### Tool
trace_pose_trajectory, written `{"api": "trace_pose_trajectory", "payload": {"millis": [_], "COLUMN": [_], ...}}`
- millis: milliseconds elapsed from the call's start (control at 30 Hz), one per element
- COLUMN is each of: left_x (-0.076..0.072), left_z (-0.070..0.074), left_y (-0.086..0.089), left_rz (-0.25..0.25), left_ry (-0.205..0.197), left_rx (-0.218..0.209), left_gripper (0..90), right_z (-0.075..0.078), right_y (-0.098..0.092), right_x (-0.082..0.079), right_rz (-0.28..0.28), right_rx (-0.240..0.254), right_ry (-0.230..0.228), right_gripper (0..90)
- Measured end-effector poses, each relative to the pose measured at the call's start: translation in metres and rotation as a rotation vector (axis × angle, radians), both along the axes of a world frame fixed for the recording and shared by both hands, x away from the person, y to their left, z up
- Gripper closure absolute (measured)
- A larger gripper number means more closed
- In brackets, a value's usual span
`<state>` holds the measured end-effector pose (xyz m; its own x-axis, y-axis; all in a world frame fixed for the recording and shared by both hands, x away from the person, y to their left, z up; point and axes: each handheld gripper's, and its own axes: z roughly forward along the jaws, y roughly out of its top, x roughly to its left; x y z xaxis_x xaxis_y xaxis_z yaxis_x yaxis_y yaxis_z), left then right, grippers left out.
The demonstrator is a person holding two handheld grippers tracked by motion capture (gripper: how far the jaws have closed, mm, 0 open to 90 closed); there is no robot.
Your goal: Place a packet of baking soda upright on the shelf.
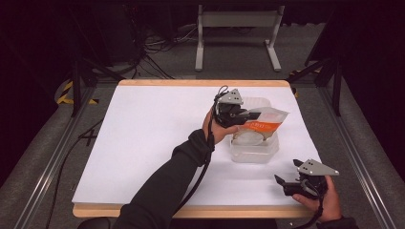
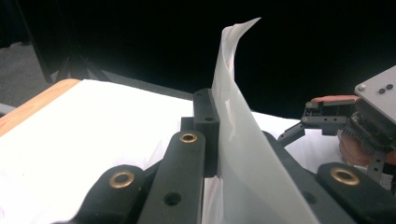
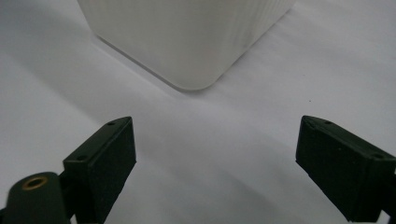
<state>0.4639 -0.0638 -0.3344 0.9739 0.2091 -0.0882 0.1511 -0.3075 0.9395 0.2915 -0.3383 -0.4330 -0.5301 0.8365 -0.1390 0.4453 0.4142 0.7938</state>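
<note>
pouch [image 1: 264, 121] first, since that's what you're working with: it's a thin plastic bag with an orange band and something pale and roundish inside, hanging over the clear plastic container [image 1: 254, 151] on the right half of the white table [image 1: 143, 143]. looks like it's partly down into the tub already, bottom end resting in or just above it, can't tell which.

your left gripper [image 1: 244, 114] has its jaws pressed together on the pouch's top edge. in the left gripper view you can see the translucent film [image 2: 243, 140] pinched flat between them and curling up past the tips. so that film is soft and floppy with no stiffness at all, and i'd guess pretty slick too. the weight seems to sit low in the bag, so it'll probably swing and sag under the pinch. grabbing the flat sealed edge like you're doing is the right call imo. squeezing the belly would just squish whatever's inside or let it slide out.

your right gripper [image 1: 292, 183] is parked near the front right corner of the table, jaws spread wide with nothing between them, aimed at the container's corner [image 3: 191, 42]. the tub looks light, so it might scoot if the bag drags on it. steadying it wouldn't hurt.
</note>
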Motion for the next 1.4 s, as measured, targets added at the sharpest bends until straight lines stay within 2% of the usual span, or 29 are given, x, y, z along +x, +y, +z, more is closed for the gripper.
{"api": "trace_pose_trajectory", "payload": {"millis": [133, 333, 467, 500, 800, 967, 1133, 1300, 1400], "left_x": [-0.001, -0.005, -0.008, -0.008, -0.013, -0.013, -0.015, -0.015, -0.016], "left_z": [0.000, 0.004, 0.007, 0.007, 0.013, 0.011, 0.009, 0.011, 0.013], "left_y": [0.000, 0.001, 0.000, 0.000, -0.005, -0.006, -0.006, -0.005, -0.003], "left_rz": [-0.010, -0.013, -0.026, -0.026, -0.053, -0.057, -0.055, -0.051, -0.045], "left_ry": [-0.001, -0.029, -0.059, -0.059, -0.125, -0.136, -0.153, -0.173, -0.183], "left_rx": [0.014, 0.064, 0.113, 0.113, 0.237, 0.296, 0.379, 0.426, 0.445], "left_gripper": [89.8, 89.8, 89.7, 89.6, 88.7, 86.3, 83.9, 80.0, 73.6], "right_z": [0.000, 0.000, 0.000, 0.000, -0.001, -0.001, -0.001, -0.001, -0.001], "right_y": [0.000, 0.000, 0.001, 0.001, 0.001, 0.000, 0.000, 0.001, 0.001], "right_x": [0.000, 0.000, 0.000, 0.000, 0.001, 0.000, 0.000, 0.001, 0.001], "right_rz": [0.001, 0.002, 0.005, 0.005, -0.003, -0.005, -0.005, -0.005, -0.007], "right_rx": [0.000, -0.004, -0.009, -0.009, -0.022, -0.023, -0.028, -0.030, -0.031], "right_ry": [0.001, 0.003, 0.005, 0.005, 0.009, 0.008, 0.011, 0.011, 0.011], "right_gripper": [12.8, 12.8, 12.8, 12.8, 12.8, 12.9, 13.2, 13.3, 13.3]}}
